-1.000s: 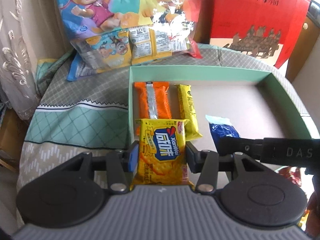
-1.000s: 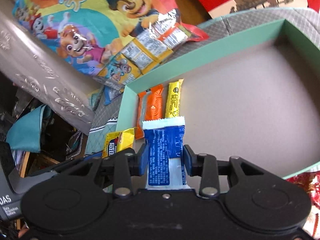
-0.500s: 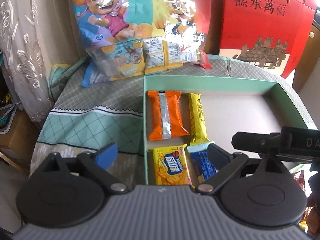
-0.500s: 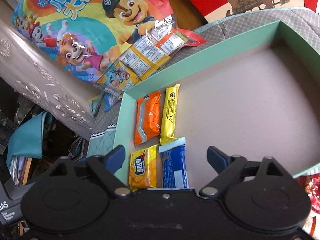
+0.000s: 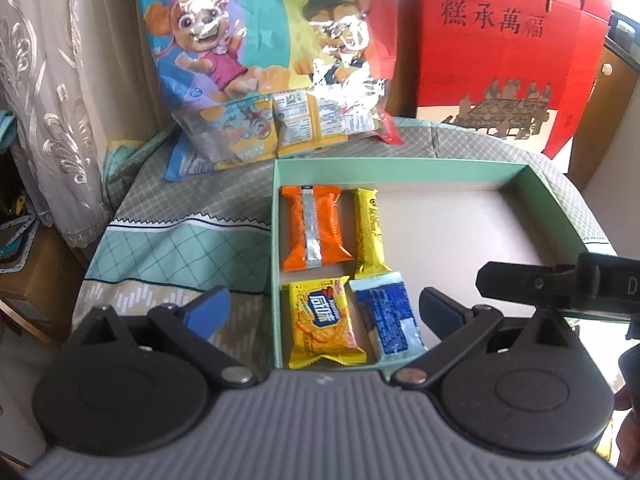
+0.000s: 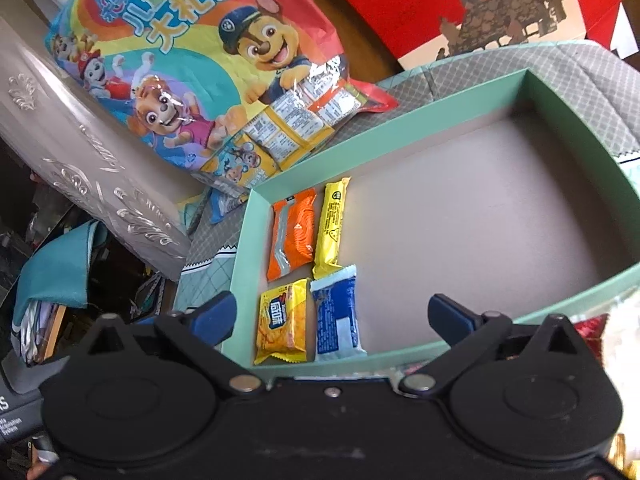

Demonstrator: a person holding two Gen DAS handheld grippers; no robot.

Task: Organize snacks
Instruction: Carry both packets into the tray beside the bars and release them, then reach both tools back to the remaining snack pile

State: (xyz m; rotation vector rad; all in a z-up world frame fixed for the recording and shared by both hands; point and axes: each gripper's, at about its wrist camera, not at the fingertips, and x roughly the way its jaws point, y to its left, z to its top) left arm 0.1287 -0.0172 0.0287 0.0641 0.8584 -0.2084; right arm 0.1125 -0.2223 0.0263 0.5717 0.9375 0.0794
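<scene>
**Four snacks lie in the green box, both tools released**

The left tool (image 5: 324, 308) hangs over the near left corner of the box with its jaws spread wide; they have just been opening, and nothing is gripped between them. Its blue-padded left finger stands over the patterned cloth (image 5: 180, 248) outside the box, its right finger over the box floor. The right tool (image 6: 332, 316) is likewise released, jaws just opened to full spread and holding nothing, above the near wall of the box. In the left wrist view part of the right tool shows as a black bar at the right edge.

Below them, the mint-green box (image 5: 400, 166) sits on the cloth-covered table. In its near left corner lies the yellow cracker packet (image 5: 322, 322), close to the left wall. Just beside it to the right lies the blue-and-white packet (image 5: 388, 320), slightly slanted. Behind the cracker packet lies the orange packet (image 5: 314, 228) with a silver seam up its middle, and beside that the narrow yellow bar (image 5: 370, 228), whose near end touches or slightly overlaps the far end of the blue-and-white packet. The rest of the grey box floor shows bare.

Beyond the box a large cartoon-dog snack bag (image 5: 272, 64) leans upright, small packets visible through its clear lower window. To its right stands a red gift bag (image 5: 508, 52) with dark characters. A pale embroidered curtain (image 5: 52, 100) hangs at the far left.
</scene>
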